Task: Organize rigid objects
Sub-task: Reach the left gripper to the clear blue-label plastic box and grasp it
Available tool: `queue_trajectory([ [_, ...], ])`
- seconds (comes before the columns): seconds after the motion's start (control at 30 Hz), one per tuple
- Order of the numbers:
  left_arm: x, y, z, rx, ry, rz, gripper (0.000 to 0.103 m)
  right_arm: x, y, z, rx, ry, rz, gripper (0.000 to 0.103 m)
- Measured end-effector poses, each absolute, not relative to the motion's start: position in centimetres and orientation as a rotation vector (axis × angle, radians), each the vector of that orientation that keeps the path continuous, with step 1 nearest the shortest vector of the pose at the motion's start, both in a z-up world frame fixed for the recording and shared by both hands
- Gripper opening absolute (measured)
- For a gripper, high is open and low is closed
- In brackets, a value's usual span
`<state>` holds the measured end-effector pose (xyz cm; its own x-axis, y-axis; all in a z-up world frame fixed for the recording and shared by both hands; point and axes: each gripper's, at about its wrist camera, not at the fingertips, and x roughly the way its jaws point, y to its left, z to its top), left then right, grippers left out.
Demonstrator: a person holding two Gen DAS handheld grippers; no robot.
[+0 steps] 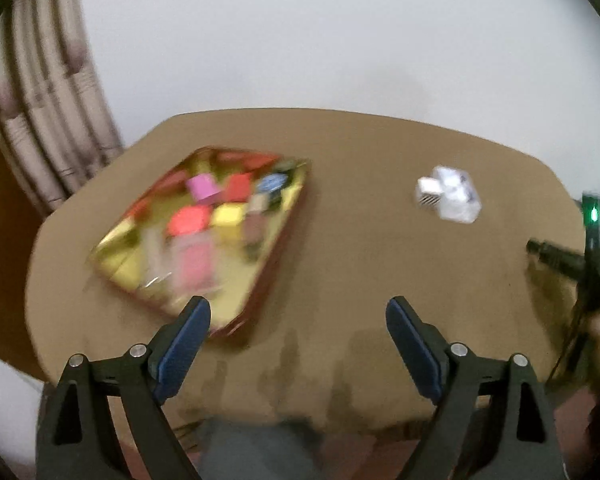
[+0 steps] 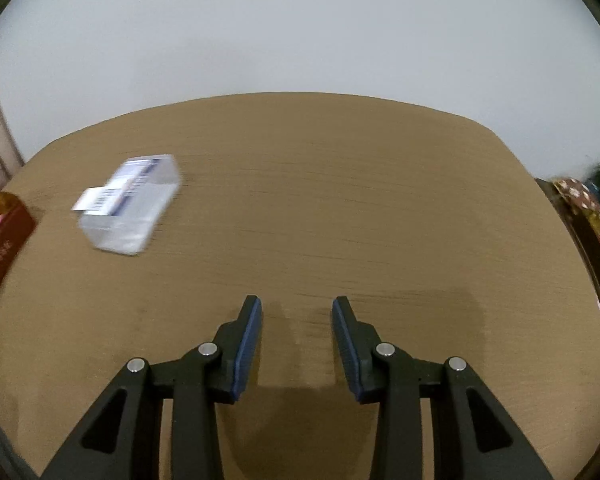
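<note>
A gold tray with a red rim (image 1: pixel 124 256) lies on the left of the brown table (image 1: pixel 360 264) and holds several coloured blocks, pink, red and yellow among them, all blurred. A clear plastic box with a white label (image 1: pixel 450 196) lies apart on the right; in the right wrist view the same box (image 2: pixel 130 204) sits at the left. My left gripper (image 1: pixel 298 314) hovers open over the table's near side, its left finger in front of the tray's near corner. My right gripper (image 2: pixel 296 312) is open over bare tabletop, nothing between its blue pads (image 2: pixel 248 344).
The right gripper's body (image 1: pixel 560 258) shows at the right edge of the left wrist view. The tray's red side (image 2: pixel 0 236) shows at the left edge of the right wrist view. A curtain (image 1: pixel 48 112) hangs behind the table at left. Cluttered items (image 2: pixel 588 200) lie beyond the table's right edge.
</note>
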<state>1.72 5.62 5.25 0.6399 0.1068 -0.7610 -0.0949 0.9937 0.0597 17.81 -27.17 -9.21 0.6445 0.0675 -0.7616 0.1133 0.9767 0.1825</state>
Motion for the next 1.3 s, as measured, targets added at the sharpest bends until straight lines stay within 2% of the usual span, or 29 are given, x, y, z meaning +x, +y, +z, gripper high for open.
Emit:
queue_trajectory([
  [0.17,8.7,1.7,5.6,0.076,0.875,0.146,0.088,17.8,-28.6,-9.6,0.288,0.858,0.013,0.038],
  [0.3,13.5,0.0,4.7,0.118,0.875,0.188,0.088,17.8,-29.3,-9.6,0.327,0.841,0.06,0.046],
  [0.6,21.3,-0.6,0.6,0.064,1.036,0.182,0.088,17.9,-28.6,-9.9,0.398,0.821,0.109,0.049],
  [0.77,24.1,0.2,-0.7,-0.006,1.12,0.202,0.088,17.5,-29.0,-9.7,0.407,0.817,0.128,0.052],
  [0.9,24.7,-0.5,-1.0,-0.01,1.112,0.184,0.086,17.0,-29.3,-9.5,0.419,0.814,0.142,0.053],
  [1.13,25.2,-4.9,-0.7,0.097,1.09,-0.041,0.086,16.8,-29.4,-9.5,0.423,0.814,0.155,0.054],
  [1.3,25.7,-8.4,-0.7,0.207,1.084,-0.08,0.09,16.1,-29.8,-9.1,0.425,0.813,0.166,0.054],
])
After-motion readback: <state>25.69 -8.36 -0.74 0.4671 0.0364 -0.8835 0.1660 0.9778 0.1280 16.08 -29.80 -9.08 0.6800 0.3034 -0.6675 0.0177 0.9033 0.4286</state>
